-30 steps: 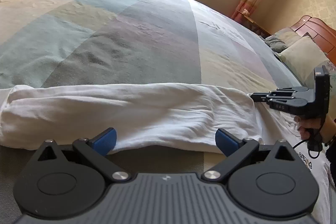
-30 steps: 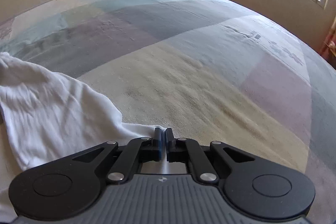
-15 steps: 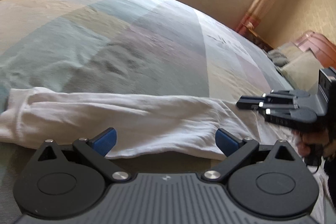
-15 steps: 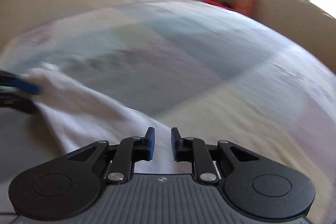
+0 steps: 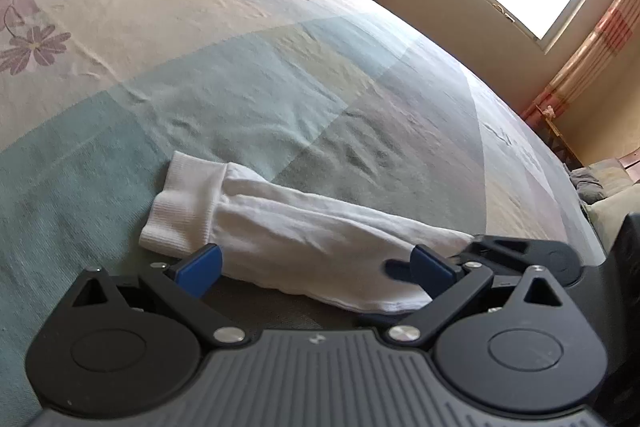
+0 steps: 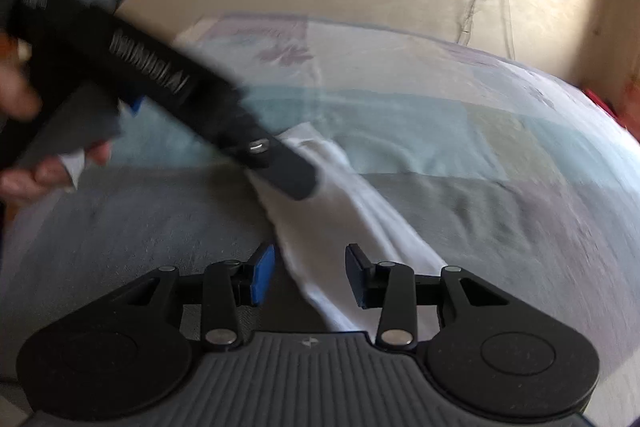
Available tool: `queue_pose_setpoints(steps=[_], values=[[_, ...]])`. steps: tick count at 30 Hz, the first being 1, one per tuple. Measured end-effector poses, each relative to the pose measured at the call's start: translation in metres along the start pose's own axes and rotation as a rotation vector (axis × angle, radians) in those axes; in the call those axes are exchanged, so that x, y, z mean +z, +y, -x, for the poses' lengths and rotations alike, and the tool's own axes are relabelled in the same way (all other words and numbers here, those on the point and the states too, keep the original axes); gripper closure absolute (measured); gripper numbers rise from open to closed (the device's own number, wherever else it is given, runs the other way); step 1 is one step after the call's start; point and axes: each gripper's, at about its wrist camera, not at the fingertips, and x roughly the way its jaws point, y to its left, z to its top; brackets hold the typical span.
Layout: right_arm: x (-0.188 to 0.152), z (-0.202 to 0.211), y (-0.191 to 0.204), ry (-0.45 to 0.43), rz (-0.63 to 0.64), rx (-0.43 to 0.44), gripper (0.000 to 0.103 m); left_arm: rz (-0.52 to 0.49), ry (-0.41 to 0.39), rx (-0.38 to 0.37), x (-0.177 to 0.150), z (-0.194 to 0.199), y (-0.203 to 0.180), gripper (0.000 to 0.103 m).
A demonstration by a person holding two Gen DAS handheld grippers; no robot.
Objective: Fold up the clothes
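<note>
Right tongs (image 6: pixel 308 277) have just let go, half-open astride the white sleeve (image 5: pixel 304 235); left tongs (image 5: pixel 316 267) gape wide, empty, so this fold looks laid.

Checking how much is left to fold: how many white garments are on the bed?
1: a white garment lies stretched across the bedspread, just beyond the open left gripper; its near part runs under the gripper, so some is hidden.

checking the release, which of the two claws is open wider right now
The left claw: its blue pads sit far apart, spanning the white garment. The right claw has just been opening but shows a narrower gap, with cloth between its pads, unpinched.
</note>
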Motion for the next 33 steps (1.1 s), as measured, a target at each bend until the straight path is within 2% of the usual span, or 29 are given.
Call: queue_pose_setpoints(steps=[1,2,6,7,10,13,16,18,20,22,27,31,33], values=[[0.0,-0.004,0.003,0.019,0.008,0.001,0.087,0.0,0.001,-0.005,0.0,-0.001,0.0,0.003],[0.001,-0.007,0.005,0.038,0.013,0.004,0.093,0.0,0.001,-0.013,0.0,-0.001,0.0,0.003],[0.006,0.005,0.003,0.019,-0.031,0.121,0.093,0.002,-0.003,-0.025,0.001,0.0,0.0,0.003],[0.008,0.009,0.001,0.01,-0.04,0.148,0.09,0.003,-0.004,-0.025,0.001,0.0,0.001,0.003],[0.013,0.022,-0.016,-0.035,-0.068,0.086,0.089,0.01,-0.013,-0.03,0.001,0.002,0.002,0.003],[0.016,0.027,-0.048,-0.065,-0.14,-0.054,0.089,0.016,-0.021,-0.037,0.001,0.004,0.003,0.003],[0.02,0.014,-0.077,-0.052,-0.209,-0.192,0.089,0.009,-0.014,-0.036,0.001,0.002,0.001,0.003],[0.021,0.0,-0.091,-0.022,-0.254,-0.179,0.089,0.005,-0.013,-0.031,0.001,0.002,0.0,0.003],[0.019,-0.008,-0.088,-0.005,-0.248,-0.141,0.089,0.014,-0.02,-0.036,0.001,0.003,0.002,0.003],[0.015,-0.007,-0.071,-0.001,-0.207,-0.09,0.089,0.025,-0.019,-0.041,0.001,0.003,0.005,0.003],[0.0,-0.004,-0.027,0.053,-0.086,-0.024,0.089,0.006,0.02,-0.051,0.0,-0.004,0.001,0.003],[0.001,0.008,-0.02,0.029,-0.042,-0.041,0.089,-0.033,0.041,-0.079,-0.003,-0.005,-0.007,0.003],[0.003,0.016,-0.025,0.001,-0.05,-0.046,0.083,-0.053,0.046,-0.089,-0.003,-0.006,-0.011,0.003]])
